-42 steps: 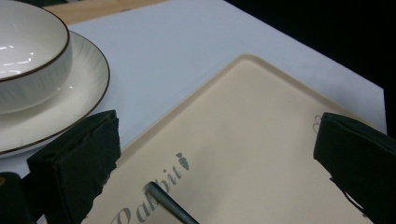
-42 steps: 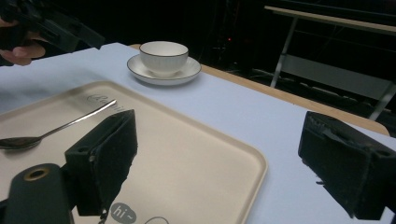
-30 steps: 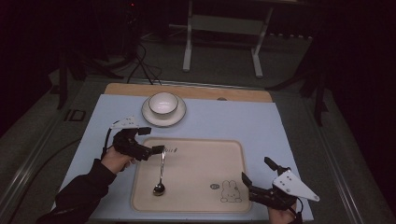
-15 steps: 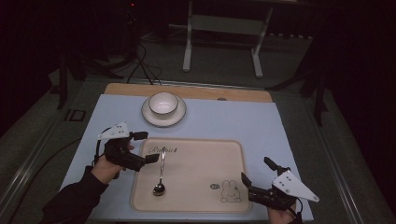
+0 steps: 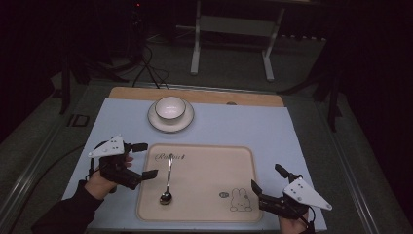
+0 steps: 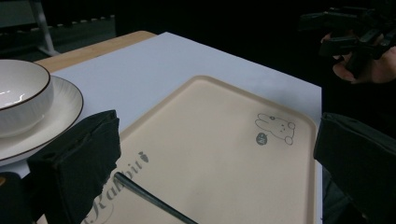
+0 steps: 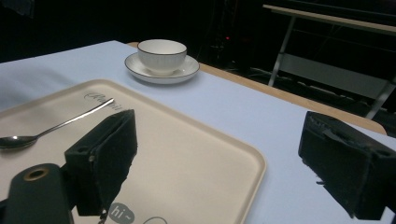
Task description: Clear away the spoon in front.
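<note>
Your left gripper [image 5: 143,159] sits just off the left edge of the tray [image 5: 209,156], over the pale blue table [image 5: 243,122], with its fingers spread wide and nothing between them. From the left gripper view, one finger [image 6: 74,168] stands at the lower left and the other at the far right, with the tray [image 6: 224,154] lying in the gap.

The spoon [image 5: 168,183] lies on the left part of the tray, bowl end toward you and handle pointing away toward the printed lettering near the tray's far edge. It is free of both grippers; your left gripper's nearer finger is close beside its handle but not touching. In the left gripper view only a dark stretch of the spoon's handle [image 6: 154,198] shows, just right of the left finger.

Your right gripper [image 5: 265,183] rests at the near right corner of the tray, close to the rabbit drawing [image 5: 239,200], its fingers also parted and empty. In the right gripper view, the fingers [image 7: 105,154] frame the tray's corner [image 7: 219,158], and the spoon [image 7: 51,128] lies well to the left.

Beyond the tray, a white bowl [image 5: 170,107] sits on a saucer [image 5: 157,122] on the table, apart from the tray's far edge. A wooden strip [image 5: 243,98] runs along the table's far side.
</note>
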